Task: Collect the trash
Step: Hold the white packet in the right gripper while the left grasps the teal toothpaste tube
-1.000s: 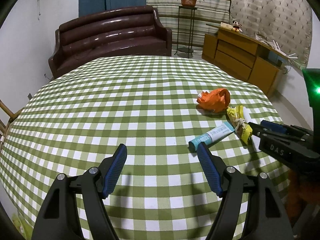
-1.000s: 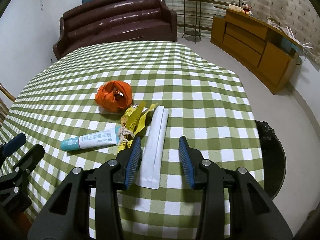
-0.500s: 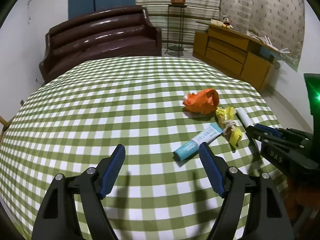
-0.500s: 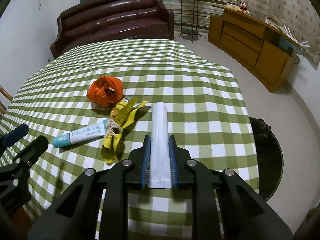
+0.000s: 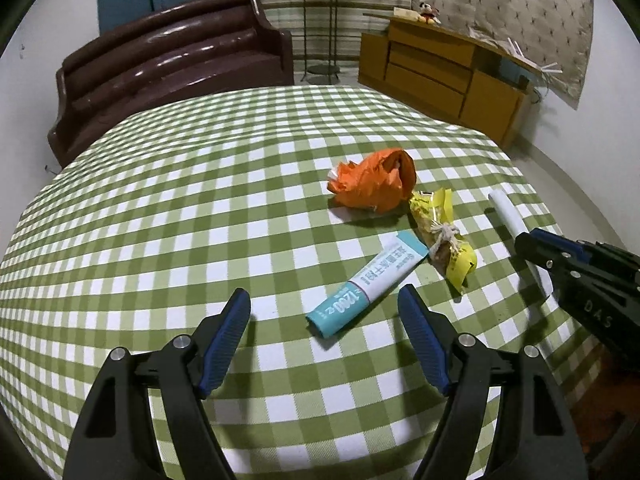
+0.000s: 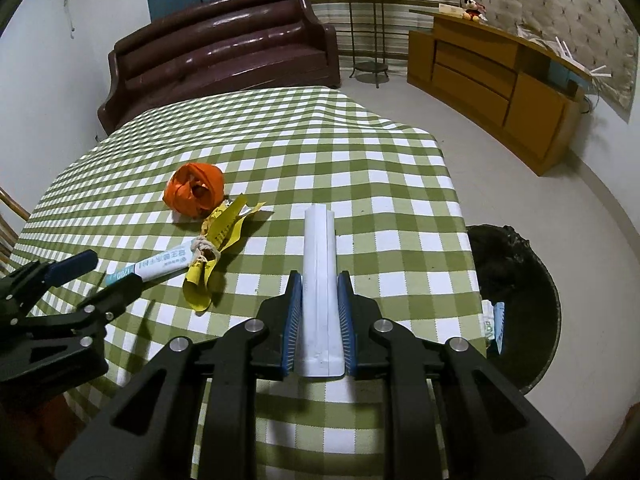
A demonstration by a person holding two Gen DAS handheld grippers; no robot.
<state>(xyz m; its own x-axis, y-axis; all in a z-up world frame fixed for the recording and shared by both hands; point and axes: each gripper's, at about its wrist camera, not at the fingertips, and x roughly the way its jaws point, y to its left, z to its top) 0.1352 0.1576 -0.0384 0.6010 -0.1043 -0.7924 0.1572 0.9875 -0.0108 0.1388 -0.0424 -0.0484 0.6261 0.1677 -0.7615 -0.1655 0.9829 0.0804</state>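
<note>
My right gripper (image 6: pixel 318 320): jaws closed onto a long white packet (image 6: pixel 319 280), clamped at its near end; the packet points away from me over the right part of the table (image 6: pixel 360 152), near its right edge.

My left gripper (image 5: pixel 324 320): jaws wide apart, nothing between them, held above the near edge of the table.

Teal-and-white tube (image 5: pixel 366 290): lies flat on the checked cloth just beyond my left gripper, near the table's near edge, its far end touching the yellow wrapper.

Yellow wrapper (image 5: pixel 444 236): crumpled, tied with string at the middle, between the tube and the white packet.

Orange bag (image 5: pixel 374 186): crumpled, on the cloth just behind the yellow wrapper, toward the table's middle.

Black bin (image 6: pixel 516 296): on the floor just off the table's right edge, with a scrap of packaging (image 6: pixel 493 322) inside.

Brown sofa (image 6: pixel 224 52): beyond the far edge.

Wooden cabinet (image 6: pixel 492 84): against the right wall.
</note>
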